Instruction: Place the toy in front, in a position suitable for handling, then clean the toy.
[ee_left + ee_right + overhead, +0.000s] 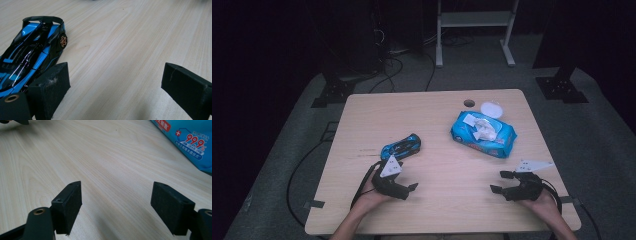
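A blue and black toy car [401, 146] lies on the wooden table [437, 115], left of centre. My left gripper [407, 176] rests just in front of it, open, with nothing between its jaws. In the left gripper view the car [32, 55] sits beside and beyond the left jaw, outside the open gap of the gripper [116, 75]. A blue pack of wet wipes [483, 132] with its white lid flipped open lies at the right rear. My right gripper [498, 181] is open near the front right edge, pointing left. The right gripper view has bare wood between the gripper's jaws [116, 192] and the pack [192, 142] at upper right.
A round cable hole [469, 103] sits near the table's far edge. Bare wood stretches between the two grippers. Cables trail off the table's left and right sides. A white frame [474, 20] and black stands are on the floor beyond.
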